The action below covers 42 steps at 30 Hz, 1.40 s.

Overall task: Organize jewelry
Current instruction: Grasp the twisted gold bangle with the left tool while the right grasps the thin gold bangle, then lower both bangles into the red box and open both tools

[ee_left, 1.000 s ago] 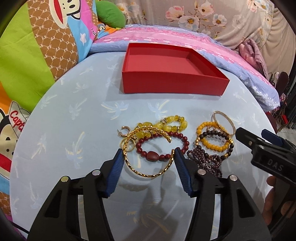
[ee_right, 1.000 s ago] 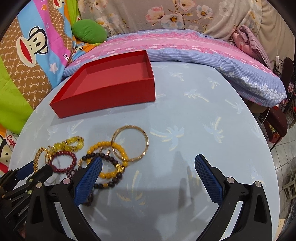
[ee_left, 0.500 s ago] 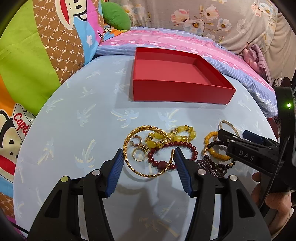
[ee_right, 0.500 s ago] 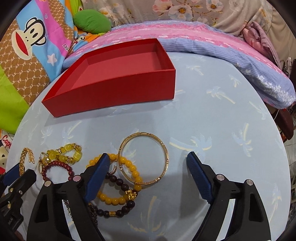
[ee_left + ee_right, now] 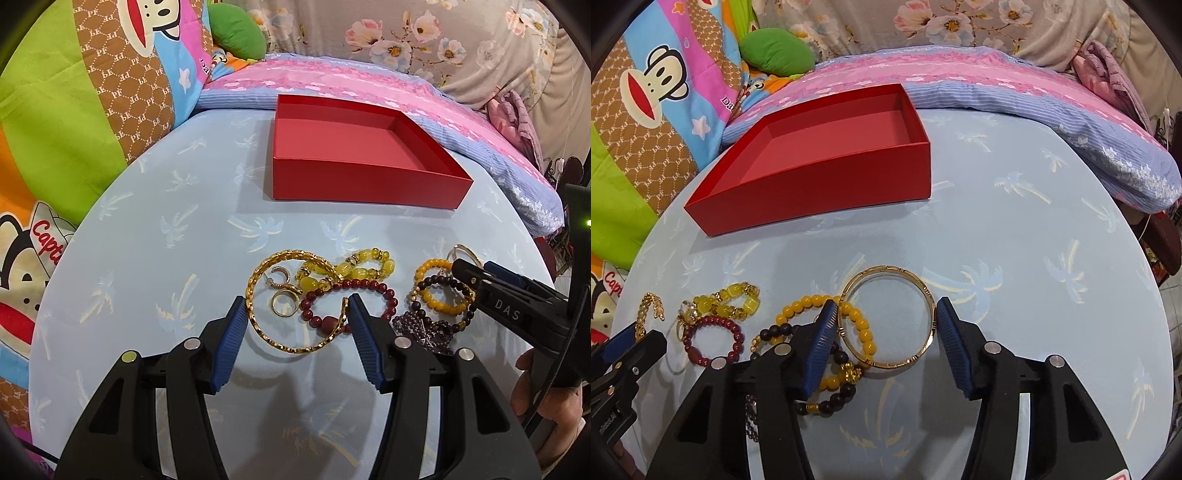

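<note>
My left gripper [image 5: 295, 315] is shut on a twisted gold bangle [image 5: 291, 349], its blue pads pressing on both sides just above the table. My right gripper [image 5: 886, 317] is closing its jaws around a flat gold bangle [image 5: 886, 267] that lies on the cloth, and both pads meet its sides. An open red box [image 5: 369, 184] [image 5: 820, 195] stands behind the jewelry with nothing inside. Loose pieces lie between the grippers: a yellow bead bracelet [image 5: 354, 269], a dark red bead bracelet [image 5: 369, 284], an orange bead bracelet [image 5: 860, 325], a dark bead bracelet [image 5: 838, 395] and a gold ring [image 5: 284, 306].
The round table [image 5: 184, 258] wears a light blue cloth with palm prints. A pink and blue striped pillow [image 5: 1034, 96] lies behind the box, and a cartoon-print blanket [image 5: 74, 129] at the left. A hand [image 5: 546, 387] holds the right gripper's handle at the table's right edge.
The right gripper's jaws have narrowed from wide apart to the sides of the flat gold bangle, after moving forward over it. The left gripper keeps its hold on the twisted bangle.
</note>
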Motion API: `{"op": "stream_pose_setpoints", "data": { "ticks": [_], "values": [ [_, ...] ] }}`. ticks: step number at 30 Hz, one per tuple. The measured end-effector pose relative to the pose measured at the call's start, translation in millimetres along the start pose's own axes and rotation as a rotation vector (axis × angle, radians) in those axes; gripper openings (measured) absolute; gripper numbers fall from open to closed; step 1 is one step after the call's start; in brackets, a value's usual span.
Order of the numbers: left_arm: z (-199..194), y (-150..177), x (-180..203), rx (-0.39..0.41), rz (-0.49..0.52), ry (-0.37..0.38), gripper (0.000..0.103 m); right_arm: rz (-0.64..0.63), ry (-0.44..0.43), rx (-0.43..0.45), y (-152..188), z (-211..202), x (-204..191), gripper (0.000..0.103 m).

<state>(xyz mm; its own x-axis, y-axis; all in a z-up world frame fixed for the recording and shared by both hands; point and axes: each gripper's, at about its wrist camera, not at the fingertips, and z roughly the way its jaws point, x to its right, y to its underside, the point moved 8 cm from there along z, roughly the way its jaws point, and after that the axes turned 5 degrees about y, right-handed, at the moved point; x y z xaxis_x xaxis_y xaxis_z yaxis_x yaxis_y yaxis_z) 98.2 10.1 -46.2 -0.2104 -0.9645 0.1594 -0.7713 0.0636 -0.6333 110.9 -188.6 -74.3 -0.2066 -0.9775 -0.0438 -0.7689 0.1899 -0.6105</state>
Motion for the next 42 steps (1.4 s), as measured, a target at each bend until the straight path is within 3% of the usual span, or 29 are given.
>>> {"op": "stream_pose_setpoints", "data": {
  "ticks": [8,16,24,29,36,42],
  "values": [
    [-8.0,-13.8,2.0,0.013,0.009,0.007,0.053,-0.007,-0.023,0.063,-21.9,-34.0,4.6,0.053],
    [-5.4,-99.2,14.5,0.108,0.075,0.014,0.053,-0.052,-0.094,0.113,-102.0,-36.9,-11.7,0.053],
    [56.9,-189.8,29.8,0.113,0.144,0.017,0.053,-0.11,-0.102,0.096,-197.4,19.2,-33.1,0.053],
    [106.5,-223.1,30.7,0.069,0.136,0.026,0.053,-0.129,-0.112,0.025,-224.3,68.9,-45.4,0.053],
    [158.2,-237.1,25.3,0.003,0.127,0.006,0.053,-0.154,-0.076,-0.053,-239.2,125.5,-54.9,0.053],
    [182.5,-241.7,20.8,-0.032,0.108,-0.001,0.054,-0.174,-0.045,-0.08,-244.4,145.7,-57.8,0.053]
  ]
}}
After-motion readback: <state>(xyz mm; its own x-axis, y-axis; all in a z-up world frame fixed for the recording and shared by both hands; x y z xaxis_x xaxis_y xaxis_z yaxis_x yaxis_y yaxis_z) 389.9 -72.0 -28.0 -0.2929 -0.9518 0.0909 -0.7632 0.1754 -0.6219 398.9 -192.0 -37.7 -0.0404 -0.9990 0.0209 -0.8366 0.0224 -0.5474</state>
